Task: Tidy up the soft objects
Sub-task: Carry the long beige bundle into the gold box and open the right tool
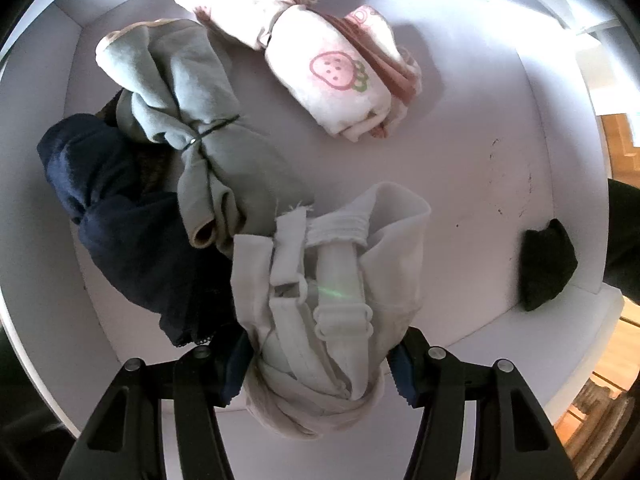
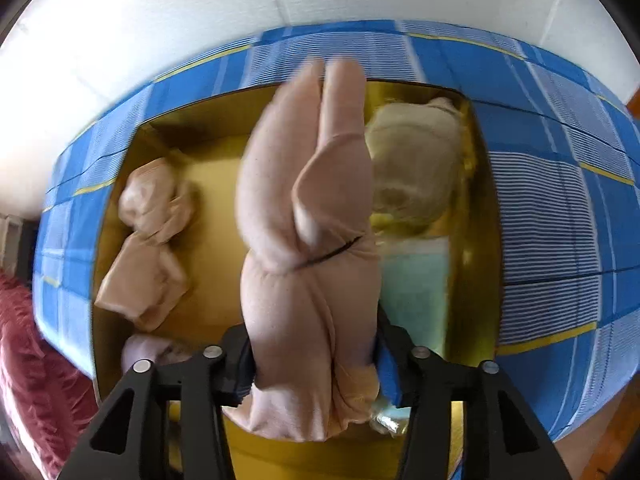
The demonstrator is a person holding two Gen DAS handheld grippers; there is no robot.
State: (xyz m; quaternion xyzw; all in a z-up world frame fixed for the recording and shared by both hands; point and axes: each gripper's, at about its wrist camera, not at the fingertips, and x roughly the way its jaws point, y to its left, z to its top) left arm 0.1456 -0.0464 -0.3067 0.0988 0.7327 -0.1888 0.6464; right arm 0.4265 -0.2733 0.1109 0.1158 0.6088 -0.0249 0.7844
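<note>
Soft bundles of rolled clothing fill both views. Seen from the left wrist, the left gripper (image 1: pixel 316 364) points down into a white tray (image 1: pixel 560 184), its jaws closed on a cream-white bundle with straps (image 1: pixel 332 292) that hangs between them. Below it lie a grey-green bundle tied with a dark band (image 1: pixel 192 120), a navy bundle (image 1: pixel 120 216) touching it, a pink-and-white bundle with a strawberry print (image 1: pixel 320 60) apart from those, and a small black item (image 1: pixel 548 264) by the tray's far wall. Seen from the right wrist, the right gripper (image 2: pixel 316 364) holds a banded pink bundle (image 2: pixel 308 208) over a blue checked box with a yellow lining (image 2: pixel 552 200), the jaws at middling width and pressing its lower end. Inside the box sit a peach bundle (image 2: pixel 148 240), a pale yellow bundle (image 2: pixel 416 168) and a mint-green item (image 2: pixel 416 288) (this view is slightly blurred). Risks, as I judge them: the pink bundle could land on the neighbours or catch the rim, and the cream bundle's loose straps could snag or unroll.
</note>
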